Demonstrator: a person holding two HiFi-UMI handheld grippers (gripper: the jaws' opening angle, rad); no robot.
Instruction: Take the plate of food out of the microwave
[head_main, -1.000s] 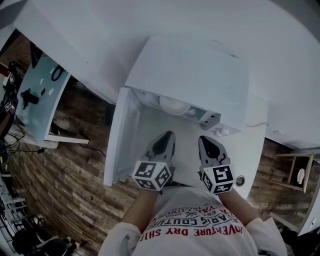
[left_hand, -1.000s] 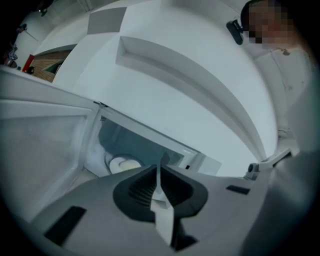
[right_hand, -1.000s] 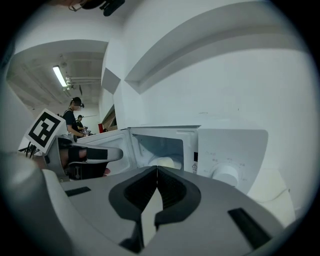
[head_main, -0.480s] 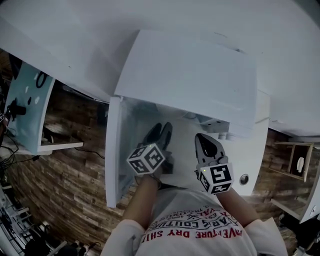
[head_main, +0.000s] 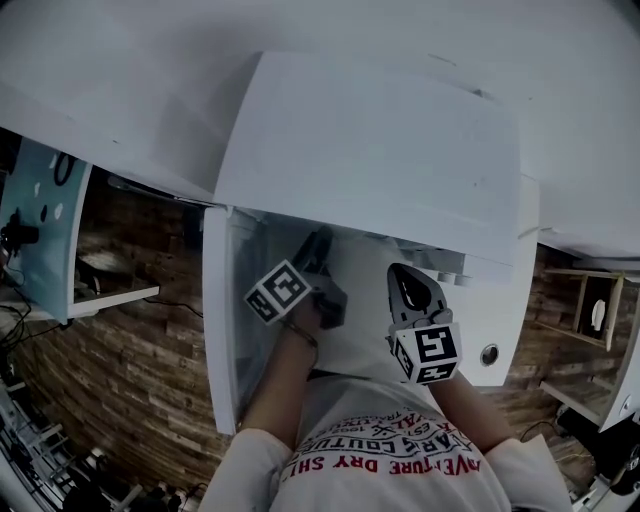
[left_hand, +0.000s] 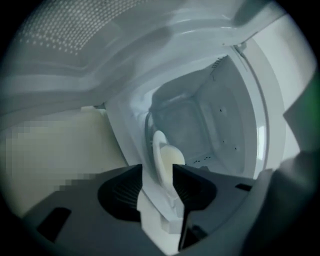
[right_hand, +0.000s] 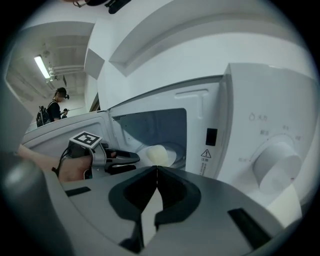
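Observation:
The white microwave (head_main: 370, 160) stands with its door (head_main: 218, 320) swung open to the left. Inside it a white plate (right_hand: 175, 151) carries a pale round piece of food (right_hand: 156, 154). My left gripper (head_main: 318, 250) reaches into the opening, rolled onto its side. Its jaws have just been opening and stand open. In the left gripper view the plate (left_hand: 156, 147) and food (left_hand: 173, 157) show edge-on in the gap beyond the left gripper (left_hand: 157, 168), with no pad pressing on them. The left gripper (right_hand: 135, 162) is just left of the plate. My right gripper (right_hand: 157, 170), also (head_main: 400, 272), is shut and empty before the microwave.
The microwave's control panel with a large knob (right_hand: 275, 162) lies to the right of the opening. A person (right_hand: 55, 107) stands far off at the left. A teal board on a shelf (head_main: 35, 220) is at the left and a small wooden stand (head_main: 590, 300) at the right.
My left gripper has gone forward into the microwave opening, rolled over and opened its jaws. The plate has passed out of the head view under the microwave's top. The right gripper has shifted a little.

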